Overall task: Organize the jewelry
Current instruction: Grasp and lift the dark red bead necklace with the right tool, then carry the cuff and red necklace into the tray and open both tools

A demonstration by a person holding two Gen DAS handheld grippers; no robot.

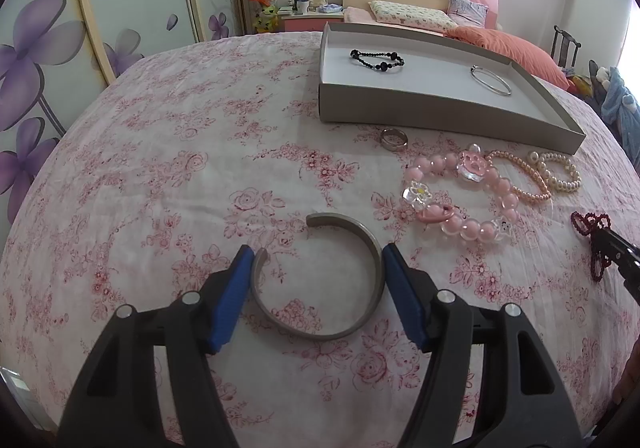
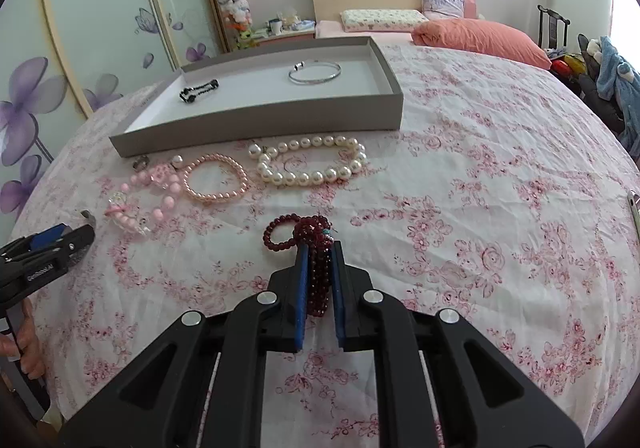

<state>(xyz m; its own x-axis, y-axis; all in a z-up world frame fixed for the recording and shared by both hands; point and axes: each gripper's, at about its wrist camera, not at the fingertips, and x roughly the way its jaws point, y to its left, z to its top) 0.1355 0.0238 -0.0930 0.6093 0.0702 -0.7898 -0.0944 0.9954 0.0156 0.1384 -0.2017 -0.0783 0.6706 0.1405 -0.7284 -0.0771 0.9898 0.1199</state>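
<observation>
My left gripper [image 1: 318, 260] is open, its blue pads on either side of a grey metal cuff bangle [image 1: 372, 248] that lies on the floral bedspread; I cannot tell if they touch it. My right gripper [image 2: 319, 248] is shut on a dark red bead bracelet [image 2: 316, 232], also visible in the left wrist view [image 1: 592, 232]. The grey tray [image 1: 420, 103] [image 2: 256, 119] holds a black bead bracelet [image 1: 378, 59] [image 2: 198, 91] and a thin silver bangle [image 1: 491, 80] [image 2: 315, 72].
On the bedspread in front of the tray lie a metal ring [image 1: 394, 138], a pink bead bracelet with charms [image 1: 460, 191] [image 2: 148, 195], a peach pearl bracelet [image 2: 214, 177] and a white pearl bracelet [image 2: 312, 165]. Pillows [image 2: 480, 35] lie beyond.
</observation>
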